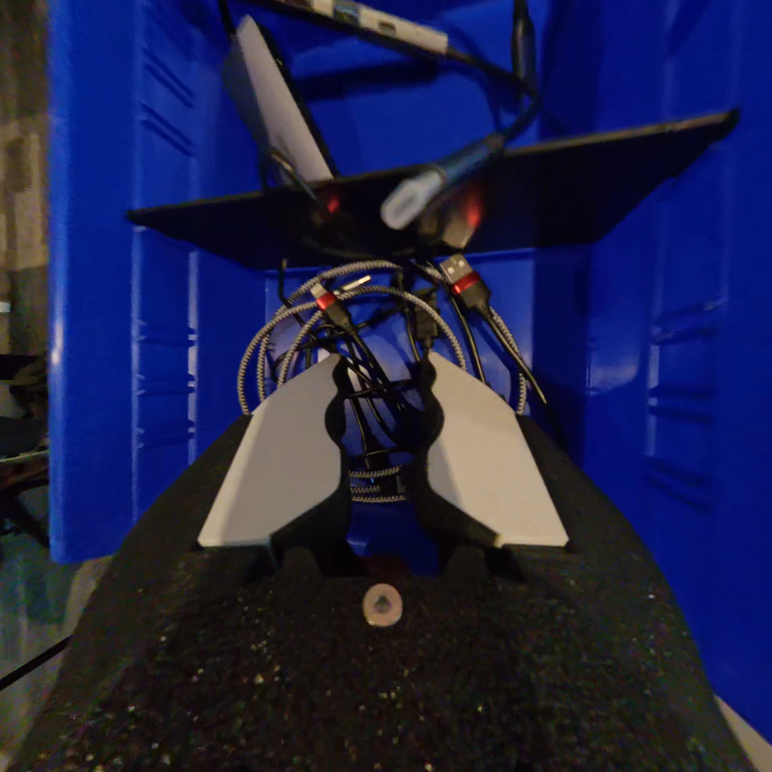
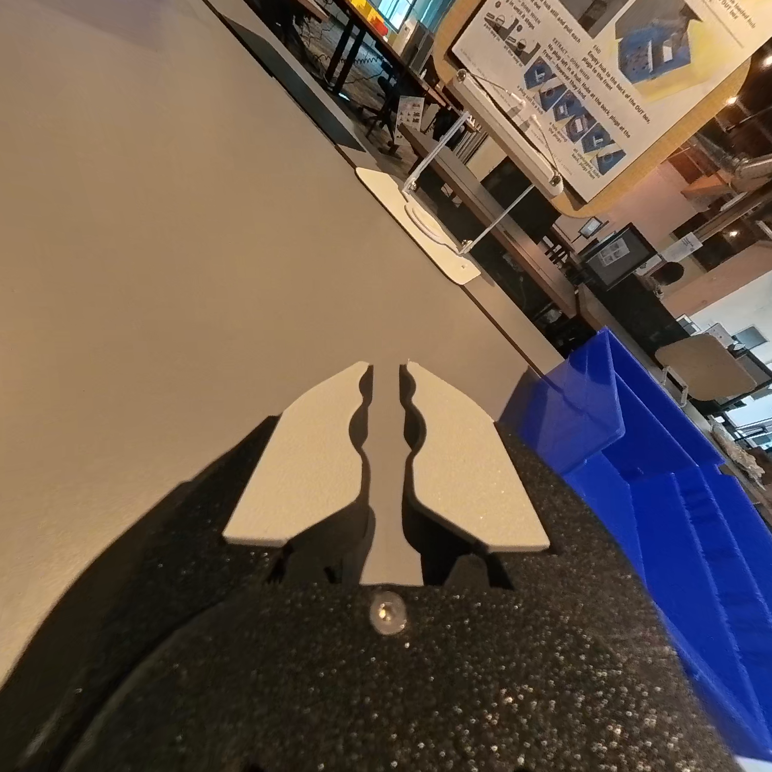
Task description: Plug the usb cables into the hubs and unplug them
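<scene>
In the left wrist view I look down into a blue bin (image 1: 125, 292) split by a black divider (image 1: 209, 225). The near compartment holds tangled braided USB cables (image 1: 259, 351), one USB-A plug with a red band (image 1: 459, 275) and a smaller red-banded plug (image 1: 326, 298). Beyond the divider a grey hub (image 1: 280, 108) leans upright, with another hub (image 1: 376, 21) at the top edge; a pale plug (image 1: 411, 198) lies over the divider. My left gripper (image 1: 386, 359) is open and empty above the cables. My right gripper (image 2: 386, 367) hovers over the table, jaws a narrow gap apart, holding nothing.
In the right wrist view the beige table (image 2: 167, 250) stretches ahead and a blue bin (image 2: 626, 438) stands just right of the gripper. A white stand base (image 2: 401, 204) with an instruction poster (image 2: 585, 83) sits at the table's far edge. There is about 65 cm between the tips of the two grippers. My left tips are roughly 12 cm from the grey hub (image 1: 280, 108).
</scene>
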